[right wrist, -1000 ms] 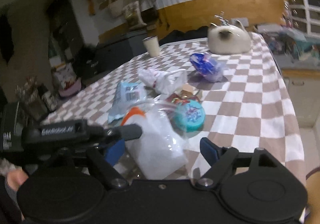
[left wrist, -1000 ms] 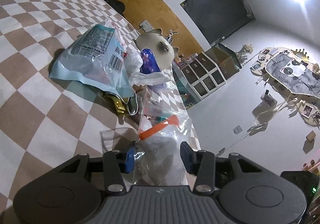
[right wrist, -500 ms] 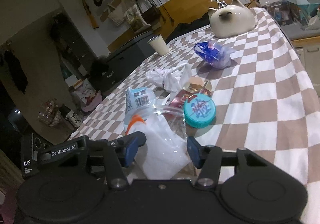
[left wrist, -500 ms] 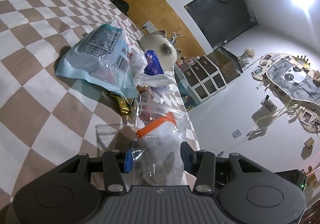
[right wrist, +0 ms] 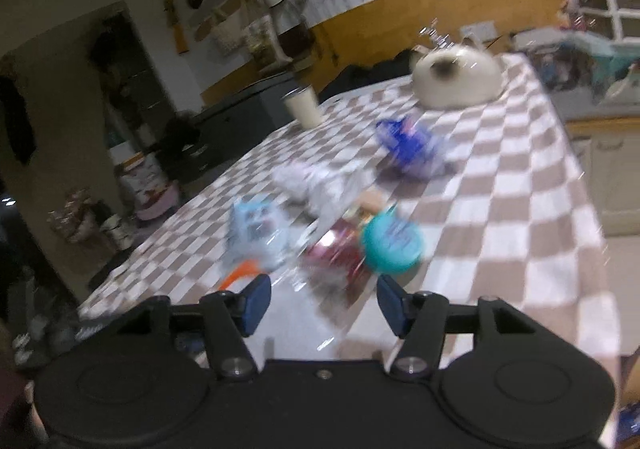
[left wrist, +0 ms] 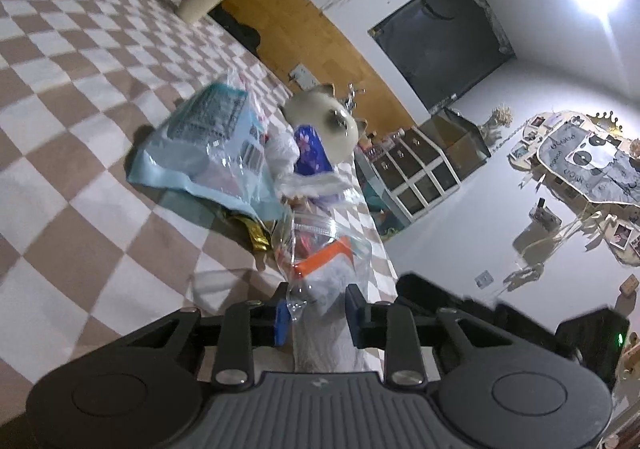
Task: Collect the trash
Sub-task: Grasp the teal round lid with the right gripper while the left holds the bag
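A clear zip bag (left wrist: 320, 277) with an orange slider stands at the near table edge, and my left gripper (left wrist: 318, 315) is shut on its lower part. In the blurred right wrist view the bag (right wrist: 320, 289) lies between the fingers of my right gripper (right wrist: 323, 303). Those jaws are opening, and the pads stand apart from the plastic. Beyond it lie a light blue snack packet (left wrist: 208, 153), a gold wrapper (left wrist: 256, 237), a teal round lid (right wrist: 392, 245), crumpled white plastic (right wrist: 316, 185) and a blue wrapper (right wrist: 408, 149).
A brown-and-white checked cloth (right wrist: 520, 209) covers the table. A cat-shaped ornament (right wrist: 456, 81) and a pale cup (right wrist: 304, 109) stand at the far end. The table's right edge drops to cabinets (right wrist: 616, 169). A white drawer unit (left wrist: 420, 177) stands by the wall.
My left jaws have narrowed onto the zip bag. The right jaws closed in, then widened a little. The right view has shifted and blurred.
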The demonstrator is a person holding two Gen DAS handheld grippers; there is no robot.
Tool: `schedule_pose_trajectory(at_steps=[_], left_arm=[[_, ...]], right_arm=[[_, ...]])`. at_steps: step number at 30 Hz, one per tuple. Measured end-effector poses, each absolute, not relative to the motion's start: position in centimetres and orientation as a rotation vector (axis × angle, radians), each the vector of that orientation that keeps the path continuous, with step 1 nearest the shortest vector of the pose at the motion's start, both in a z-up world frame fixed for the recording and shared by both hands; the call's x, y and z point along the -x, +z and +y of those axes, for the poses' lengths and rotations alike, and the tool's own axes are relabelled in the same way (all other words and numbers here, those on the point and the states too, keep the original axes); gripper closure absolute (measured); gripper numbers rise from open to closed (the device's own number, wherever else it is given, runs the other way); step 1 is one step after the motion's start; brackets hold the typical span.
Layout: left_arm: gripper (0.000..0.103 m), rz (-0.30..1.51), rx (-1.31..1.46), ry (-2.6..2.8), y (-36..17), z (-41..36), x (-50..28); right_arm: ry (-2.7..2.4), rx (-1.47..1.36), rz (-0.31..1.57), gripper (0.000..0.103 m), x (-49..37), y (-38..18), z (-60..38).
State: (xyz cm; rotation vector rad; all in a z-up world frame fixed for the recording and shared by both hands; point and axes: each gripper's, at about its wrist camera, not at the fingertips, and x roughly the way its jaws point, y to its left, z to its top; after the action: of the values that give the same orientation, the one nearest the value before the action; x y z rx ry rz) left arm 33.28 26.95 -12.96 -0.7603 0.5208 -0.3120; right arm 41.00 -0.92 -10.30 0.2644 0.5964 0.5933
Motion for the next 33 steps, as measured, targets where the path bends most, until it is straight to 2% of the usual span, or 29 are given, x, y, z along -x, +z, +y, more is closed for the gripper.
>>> schedule_pose_trajectory(at_steps=[6,11,12,14,15,25,33], left_arm=[[0.075,0.461,0.752,-0.273,-12.4,27.6,-32.3],[0.075,0.454,0.746,-0.267,-12.2,27.8,-32.2],[0.075,0.454,0.744,-0.267,-12.2,27.9,-32.2],[0.075,0.455,0.737,-0.266,-12.2,27.8,-32.1],[0.076,0.456,0.732,-0.266,-12.2,27.7,-32.1],[0.077,0.429,0.669,-0.231,-10.5,26.3,-30.6],[0.077,0.403,0.472,-0.168,-7.0,22.9,-28.4]], right_arm=[[0.479,-0.192,0.601,0.039,-44.5,-9.7,0.2],[0.455,-0.162,0.67,0.037,-47.5,-11.4,1.5],[0.453,-0.166,0.686,0.04,-47.9,-11.9,1.5],[0.472,-0.2,0.729,0.052,-48.6,-12.9,1.3],[0.487,-0.233,0.727,0.053,-48.6,-13.0,1.0],[0.481,-0.169,0.676,0.053,-42.9,-10.7,-0.4],[0.479,-0.114,0.611,0.053,-38.3,-8.6,-1.6]])
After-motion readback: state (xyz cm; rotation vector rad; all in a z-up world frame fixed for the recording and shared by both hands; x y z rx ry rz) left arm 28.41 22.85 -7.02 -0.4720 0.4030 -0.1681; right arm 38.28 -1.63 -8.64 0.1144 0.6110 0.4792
